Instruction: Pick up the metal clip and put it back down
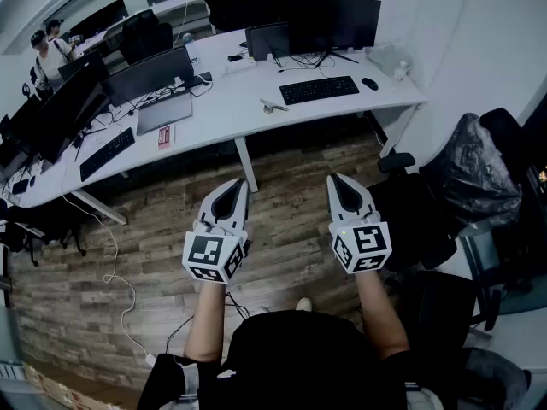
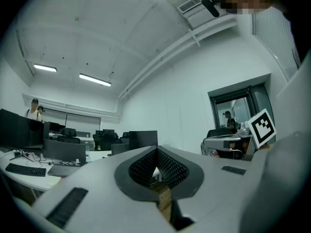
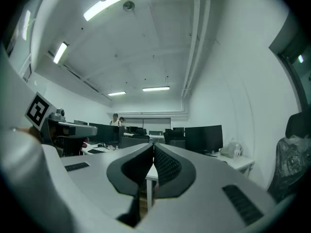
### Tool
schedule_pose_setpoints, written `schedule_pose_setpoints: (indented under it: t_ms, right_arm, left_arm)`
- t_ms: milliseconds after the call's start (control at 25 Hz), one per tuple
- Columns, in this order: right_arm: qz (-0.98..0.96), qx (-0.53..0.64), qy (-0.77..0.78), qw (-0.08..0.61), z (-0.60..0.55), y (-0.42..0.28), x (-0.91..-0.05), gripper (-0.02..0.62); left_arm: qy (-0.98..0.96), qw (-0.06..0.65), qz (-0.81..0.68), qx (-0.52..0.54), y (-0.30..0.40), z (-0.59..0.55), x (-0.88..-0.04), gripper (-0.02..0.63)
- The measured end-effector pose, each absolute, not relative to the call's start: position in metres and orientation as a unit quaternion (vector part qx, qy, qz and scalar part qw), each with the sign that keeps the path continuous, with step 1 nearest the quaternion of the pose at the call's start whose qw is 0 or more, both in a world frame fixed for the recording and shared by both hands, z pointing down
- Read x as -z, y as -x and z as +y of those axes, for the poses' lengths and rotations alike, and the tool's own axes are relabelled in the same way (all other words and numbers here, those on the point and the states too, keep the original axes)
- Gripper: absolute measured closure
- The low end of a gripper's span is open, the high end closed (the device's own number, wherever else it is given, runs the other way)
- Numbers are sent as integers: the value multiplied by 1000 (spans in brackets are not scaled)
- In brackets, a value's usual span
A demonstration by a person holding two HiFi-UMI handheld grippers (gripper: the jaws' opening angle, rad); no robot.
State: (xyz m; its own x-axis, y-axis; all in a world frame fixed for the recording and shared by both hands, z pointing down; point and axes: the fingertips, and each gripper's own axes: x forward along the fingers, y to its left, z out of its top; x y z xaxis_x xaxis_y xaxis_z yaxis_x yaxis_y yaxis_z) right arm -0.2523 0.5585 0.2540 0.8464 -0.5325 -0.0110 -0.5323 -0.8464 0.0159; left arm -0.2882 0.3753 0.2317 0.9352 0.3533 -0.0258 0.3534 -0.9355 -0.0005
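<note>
Left tool (image 1: 241, 186) and right tool (image 1: 335, 180) hover level, jaws together and empty; the metal clip (image 1: 273, 105), far ahead on the table (image 1: 231, 101), likely demands opening one first.

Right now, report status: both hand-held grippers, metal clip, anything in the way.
Left hand-held gripper shut, empty; right hand-held gripper shut, empty. Metal clip on white desk, untouched, left of keyboard. No obstacle seen before it.

The desk (image 1: 231, 101) lies at 12 o'clock. On it, the metal clip (image 1: 273, 105) lies at 9 o'clock of the keyboard (image 1: 319, 89) — the mouse (image 1: 369, 84) at its 3 o'clock, the monitor (image 1: 333, 22) behind. Nearer, the left gripper (image 1: 242, 184) and right gripper (image 1: 335, 178) sit side by side — a chair (image 1: 470, 178) at 3 o'clock.
</note>
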Motion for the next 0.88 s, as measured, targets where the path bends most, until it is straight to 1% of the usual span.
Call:
schedule_pose_setpoints:
  t_ms: [520, 880]
  right_arm:
    - [-310, -4, -951, 12, 592, 262, -277, 571]
    - [-319, -10, -948, -2, 605, 255, -283, 571]
  left_arm:
    - [-986, 0, 166, 8, 300, 423, -246, 592]
    - [-987, -5, 159, 8, 297, 437, -244, 592]
